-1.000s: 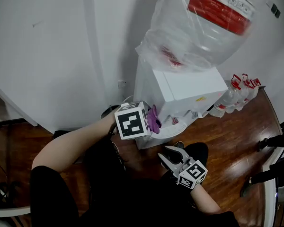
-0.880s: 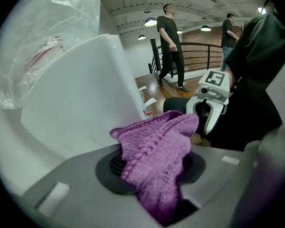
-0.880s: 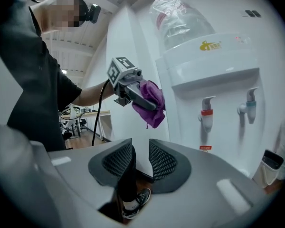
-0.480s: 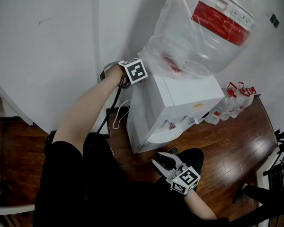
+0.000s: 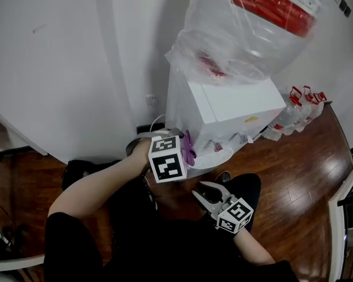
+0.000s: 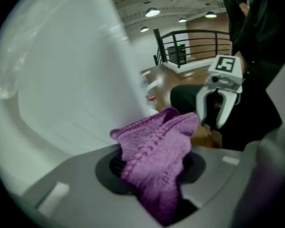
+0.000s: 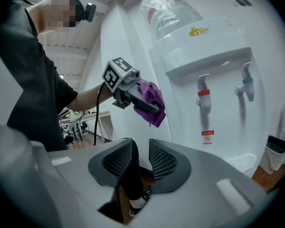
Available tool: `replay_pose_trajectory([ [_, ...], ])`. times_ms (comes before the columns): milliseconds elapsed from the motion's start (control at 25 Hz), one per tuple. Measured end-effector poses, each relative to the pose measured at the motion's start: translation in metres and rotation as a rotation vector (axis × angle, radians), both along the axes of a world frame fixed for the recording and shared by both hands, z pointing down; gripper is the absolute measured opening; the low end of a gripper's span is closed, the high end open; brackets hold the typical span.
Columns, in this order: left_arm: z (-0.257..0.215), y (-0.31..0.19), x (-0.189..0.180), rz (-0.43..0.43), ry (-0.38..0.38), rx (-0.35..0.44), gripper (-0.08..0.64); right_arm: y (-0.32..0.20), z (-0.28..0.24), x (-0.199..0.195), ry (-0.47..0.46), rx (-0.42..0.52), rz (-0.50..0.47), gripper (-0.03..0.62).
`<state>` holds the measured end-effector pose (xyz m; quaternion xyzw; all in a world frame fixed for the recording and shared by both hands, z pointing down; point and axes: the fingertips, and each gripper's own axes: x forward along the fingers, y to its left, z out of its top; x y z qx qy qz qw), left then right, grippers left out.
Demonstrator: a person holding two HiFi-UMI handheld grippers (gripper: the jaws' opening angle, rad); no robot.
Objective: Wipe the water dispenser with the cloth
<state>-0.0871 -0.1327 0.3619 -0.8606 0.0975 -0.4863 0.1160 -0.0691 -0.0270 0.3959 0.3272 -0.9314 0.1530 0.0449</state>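
Pinching the purple cloth (image 6: 156,146) in its fingers, the left gripper (image 5: 187,151) holds it at the white water dispenser's (image 5: 229,113) front corner; contact unclear. The right gripper (image 7: 140,163) is empty, fingers slightly spread, well apart. Only the right gripper view shows the red tap (image 7: 204,96), blue tap (image 7: 245,85) and yellow logo (image 7: 199,31), which is unreadable. Only the head view shows the bagged bottle's (image 5: 247,40) red label (image 5: 270,6), also illegible.

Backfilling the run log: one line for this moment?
step: wipe water dispenser | left gripper: shut on purple cloth, beside dispenser's side, contact unclear | right gripper: open, empty, apart from dispenser
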Motion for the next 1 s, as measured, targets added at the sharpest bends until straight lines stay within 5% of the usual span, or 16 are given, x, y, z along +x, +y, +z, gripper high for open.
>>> replay_pose_trajectory([
  [120,0.018,0.025,0.005,0.06,-0.055,-0.01,0.187,0.005,0.004,-0.003,-0.009,-0.009,-0.01,0.114],
  [200,0.026,-0.003,-0.002,0.033,-0.103,0.023,0.187,0.008,0.004,-0.002,-0.011,-0.01,-0.011,0.114],
  [360,0.023,-0.112,-0.029,-0.127,-0.147,0.084,0.187,0.007,0.001,0.007,-0.017,0.0,0.013,0.114],
  [520,-0.003,-0.229,-0.065,-0.321,-0.207,0.267,0.189,0.006,-0.002,0.011,-0.019,0.014,0.034,0.114],
  [640,-0.012,-0.257,-0.077,-0.352,-0.233,0.339,0.189,0.007,0.0,0.01,-0.019,0.009,0.037,0.114],
  [760,-0.004,-0.223,-0.065,-0.272,-0.228,0.315,0.187,0.005,0.002,0.013,-0.019,0.0,0.034,0.114],
  [1000,0.042,-0.051,-0.014,-0.06,-0.094,0.107,0.187,0.0,0.012,0.013,-0.04,-0.041,0.035,0.114],
])
